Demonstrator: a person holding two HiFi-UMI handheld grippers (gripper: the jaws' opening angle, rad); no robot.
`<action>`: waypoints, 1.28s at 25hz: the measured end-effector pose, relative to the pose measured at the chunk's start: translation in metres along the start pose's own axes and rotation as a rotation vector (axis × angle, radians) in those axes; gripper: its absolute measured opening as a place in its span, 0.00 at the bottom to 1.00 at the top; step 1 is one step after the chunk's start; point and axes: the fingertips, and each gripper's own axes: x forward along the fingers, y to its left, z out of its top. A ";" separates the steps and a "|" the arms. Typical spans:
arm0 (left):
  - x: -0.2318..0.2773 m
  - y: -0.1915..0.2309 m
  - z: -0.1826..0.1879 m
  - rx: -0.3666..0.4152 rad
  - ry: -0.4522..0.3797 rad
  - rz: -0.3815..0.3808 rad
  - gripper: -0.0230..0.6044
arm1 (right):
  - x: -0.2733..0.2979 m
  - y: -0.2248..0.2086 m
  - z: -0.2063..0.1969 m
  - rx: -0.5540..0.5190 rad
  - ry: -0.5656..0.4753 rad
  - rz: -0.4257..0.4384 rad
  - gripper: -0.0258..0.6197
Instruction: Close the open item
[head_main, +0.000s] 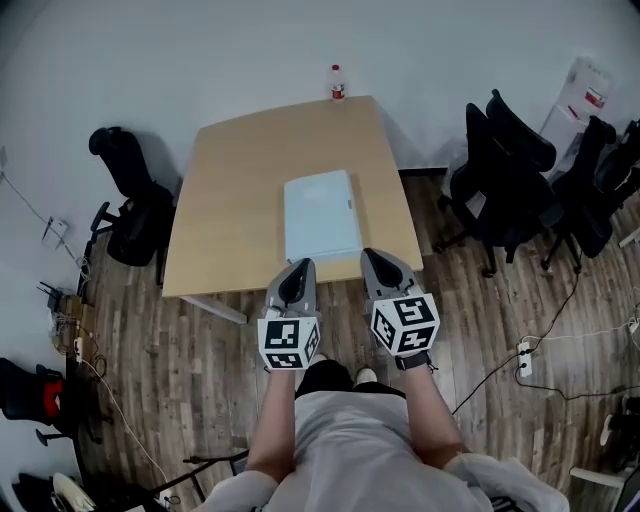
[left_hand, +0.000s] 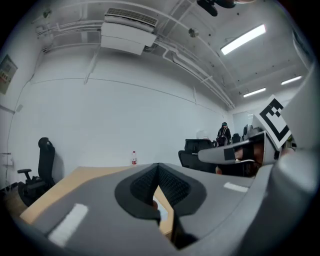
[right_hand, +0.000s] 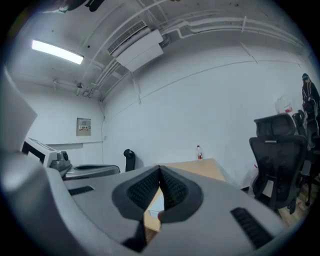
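Wooden table is carrying the flat white case, which is lying on its near half, just beyond my two grippers, as I am standing at the near edge. I am holding the left gripper and the right gripper side by side over that edge, both pointing toward the case and neither touching it. Each one's jaws are pressing together with nothing between them. From above the case is looking level and thin, and I am not managing to tell which part of it is open; a small dark mark on its right edge may be a catch. I am judging it to be a light, stiff shell with a smooth, rather slippery skin, likely to skate on the bare wood if pushed sideways. So I am expecting the better hold to be no pinch at all: closed tips pressing down on the loose panel near its free edge, with the other gripper bracing the case's side. A small bottle is standing at the far edge, well apart from all this.
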 end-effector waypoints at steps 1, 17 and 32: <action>0.008 0.004 -0.003 0.011 0.010 -0.008 0.05 | 0.008 -0.003 -0.005 0.008 0.013 -0.001 0.06; 0.179 0.055 -0.042 0.017 0.098 -0.196 0.05 | 0.145 -0.098 -0.074 0.137 0.215 -0.144 0.06; 0.237 0.064 -0.101 -0.070 0.232 -0.268 0.05 | 0.187 -0.114 -0.193 0.149 0.525 -0.136 0.10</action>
